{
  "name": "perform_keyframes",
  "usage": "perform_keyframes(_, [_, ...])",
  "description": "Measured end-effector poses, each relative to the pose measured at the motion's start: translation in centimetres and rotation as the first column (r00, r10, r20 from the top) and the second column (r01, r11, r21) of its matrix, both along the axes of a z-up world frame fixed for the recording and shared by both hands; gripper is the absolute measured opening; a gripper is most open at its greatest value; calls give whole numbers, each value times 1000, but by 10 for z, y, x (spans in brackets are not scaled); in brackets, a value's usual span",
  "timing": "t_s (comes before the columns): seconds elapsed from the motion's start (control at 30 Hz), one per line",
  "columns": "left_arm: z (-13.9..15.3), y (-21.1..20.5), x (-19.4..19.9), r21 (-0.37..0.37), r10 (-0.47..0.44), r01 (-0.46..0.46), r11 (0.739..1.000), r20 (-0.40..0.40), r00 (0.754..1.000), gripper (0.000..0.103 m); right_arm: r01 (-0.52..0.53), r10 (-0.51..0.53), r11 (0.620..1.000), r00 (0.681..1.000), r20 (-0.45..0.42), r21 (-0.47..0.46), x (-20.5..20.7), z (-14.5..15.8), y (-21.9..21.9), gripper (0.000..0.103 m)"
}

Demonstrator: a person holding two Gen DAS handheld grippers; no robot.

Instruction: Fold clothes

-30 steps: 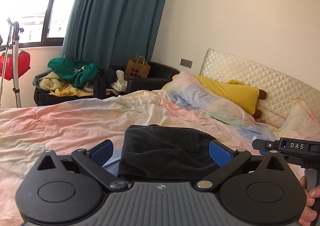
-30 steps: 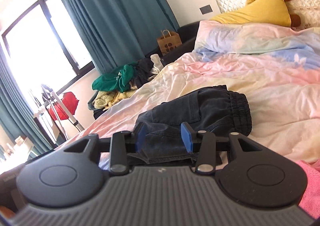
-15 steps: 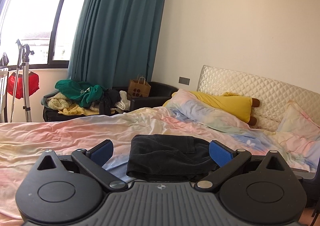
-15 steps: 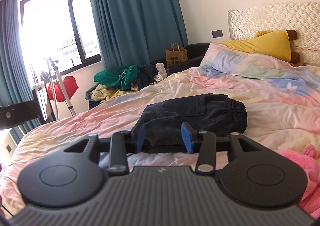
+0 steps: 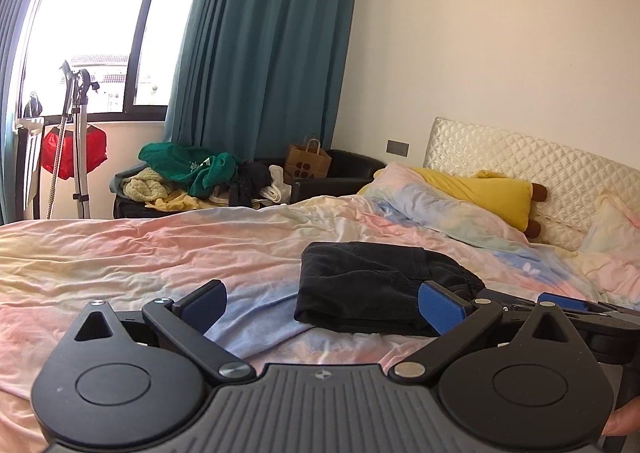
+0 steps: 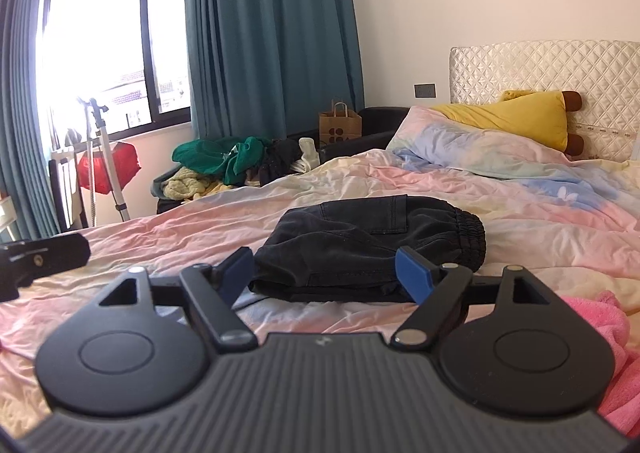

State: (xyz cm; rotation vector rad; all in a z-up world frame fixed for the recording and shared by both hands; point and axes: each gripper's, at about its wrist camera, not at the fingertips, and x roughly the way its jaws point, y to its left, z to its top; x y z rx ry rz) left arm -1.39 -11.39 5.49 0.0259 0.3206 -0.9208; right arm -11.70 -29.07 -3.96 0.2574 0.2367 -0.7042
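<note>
Left claw (image 5: 322, 307) is held wide and empty, and the right claw (image 6: 326, 273) has just been opened wide too, with nothing pinched. The folded black shorts (image 6: 372, 249) are left lying on the bed (image 6: 160, 237), so that fold looks finished.

Cloth nearly everywhere you look, hard matt plastic in your hands.

Your folded shorts (image 6: 372, 249) are matt black woven cloth with a gathered elastic waistband, lying on a soft, wrinkled pastel bed cover (image 6: 500, 213). The headboard (image 6: 560, 69) is glossy quilted fabric, the curtain (image 6: 272, 33) heavy matt teal cloth. Beside you sits fluffy pink fabric (image 6: 608, 317). The right gripper (image 6: 326, 275) is ribbed matt black plastic with shiny metal pivots and blue pads; the bag (image 6: 340, 127) is brown paper.
</note>
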Motion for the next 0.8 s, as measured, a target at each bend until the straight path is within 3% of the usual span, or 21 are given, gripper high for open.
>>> perform_keyframes(0.07, [0,3,3,1,7,-7,1000,6,1000,103,-3,4,1000,1000,-23,12,8,1,0,103])
perform_keyframes(0.37, [-3,5,14,29,14,-14,999,-20,1000,103,51,-49,998,998,-43,42,19,-2,0,103])
perform_keyframes(0.5, [-4,4,11,48,51,-52,998,21,998,103,58,-57,996,998,-24,62,14,-5,-3,103])
perform_keyframes(0.8, [-11,-2,13,84,100,-101,991,23,995,103,60,-59,998,997,-46,18,17,-5,4,103])
